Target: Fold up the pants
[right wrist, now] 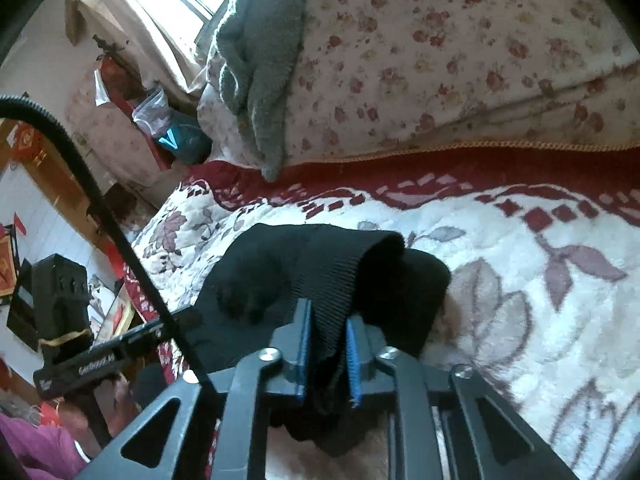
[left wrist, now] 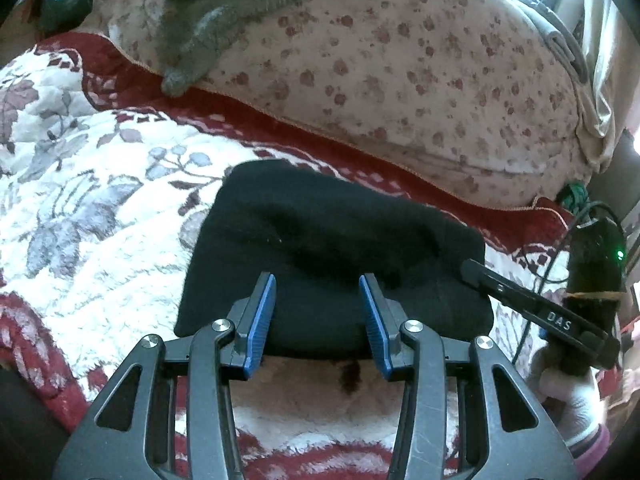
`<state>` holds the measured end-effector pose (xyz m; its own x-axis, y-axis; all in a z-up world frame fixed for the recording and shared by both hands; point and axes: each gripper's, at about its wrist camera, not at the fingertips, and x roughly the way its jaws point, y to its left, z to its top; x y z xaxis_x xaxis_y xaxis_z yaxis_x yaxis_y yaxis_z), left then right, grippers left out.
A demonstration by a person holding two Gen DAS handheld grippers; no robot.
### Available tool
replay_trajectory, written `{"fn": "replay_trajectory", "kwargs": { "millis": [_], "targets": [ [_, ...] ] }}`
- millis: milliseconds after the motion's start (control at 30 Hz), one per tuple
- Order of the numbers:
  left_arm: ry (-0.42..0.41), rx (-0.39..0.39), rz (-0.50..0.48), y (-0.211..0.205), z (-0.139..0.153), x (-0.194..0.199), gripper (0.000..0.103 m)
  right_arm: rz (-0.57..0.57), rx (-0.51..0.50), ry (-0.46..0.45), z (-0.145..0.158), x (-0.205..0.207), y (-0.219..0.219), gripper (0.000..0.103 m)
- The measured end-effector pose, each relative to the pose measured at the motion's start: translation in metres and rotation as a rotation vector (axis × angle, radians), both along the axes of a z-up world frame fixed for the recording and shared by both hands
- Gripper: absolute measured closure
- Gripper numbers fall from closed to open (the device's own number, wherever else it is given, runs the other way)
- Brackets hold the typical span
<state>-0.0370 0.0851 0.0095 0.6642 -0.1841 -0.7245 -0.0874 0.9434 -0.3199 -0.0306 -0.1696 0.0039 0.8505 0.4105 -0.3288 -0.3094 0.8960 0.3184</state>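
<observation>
The black pants [left wrist: 332, 256] lie folded into a compact bundle on the white and red floral blanket [left wrist: 100, 208]. My left gripper [left wrist: 318, 288] is open and empty, its blue pads just over the bundle's near edge. My right gripper [right wrist: 328, 328] is shut on a ribbed band of the black pants [right wrist: 332, 276], holding that fold above the rest of the bundle. In the left wrist view the right gripper's finger [left wrist: 520, 300] reaches onto the bundle's right side.
A floral quilt [left wrist: 420, 72] is heaped behind the pants with a grey fleece [left wrist: 224, 12] draped on it. The blanket's dark red border [right wrist: 480, 172] runs beneath the quilt. Room clutter and a black cable [right wrist: 100, 208] lie off the bed's left.
</observation>
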Motion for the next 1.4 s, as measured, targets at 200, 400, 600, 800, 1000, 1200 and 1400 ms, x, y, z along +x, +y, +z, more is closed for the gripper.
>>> {"fn": "replay_trajectory", "kwargs": {
  "millis": [200, 400, 600, 800, 1000, 1200, 1400],
  "targets": [
    [-0.01, 0.012, -0.001, -0.002, 0.002, -0.001, 0.062, -0.022, -0.033, 0.002, 0.001, -0.009, 0.0, 0.097],
    [0.004, 0.013, 0.017, 0.007, -0.003, 0.0, 0.062, -0.076, -0.082, 0.021, -0.001, -0.012, -0.002, 0.098],
    [-0.001, 0.016, 0.064, 0.024, -0.003, -0.001, 0.062, -0.118, -0.001, 0.025, -0.007, -0.017, -0.03, 0.1],
    [-0.05, -0.008, 0.014, 0.028, 0.003, 0.0, 0.059, -0.161, 0.051, -0.035, 0.008, -0.031, -0.023, 0.065],
    [-0.043, 0.033, 0.015, 0.032, -0.003, 0.003, 0.059, -0.165, 0.093, 0.044, 0.005, -0.013, -0.015, 0.059],
    [-0.042, -0.025, -0.025, 0.056, -0.007, 0.018, 0.041, -0.134, 0.165, 0.091, -0.013, -0.007, -0.025, 0.042],
    [0.072, -0.18, -0.085, 0.07, -0.035, 0.048, 0.032, -0.051, 0.138, 0.124, -0.029, 0.013, -0.01, 0.025]
  ]
}}
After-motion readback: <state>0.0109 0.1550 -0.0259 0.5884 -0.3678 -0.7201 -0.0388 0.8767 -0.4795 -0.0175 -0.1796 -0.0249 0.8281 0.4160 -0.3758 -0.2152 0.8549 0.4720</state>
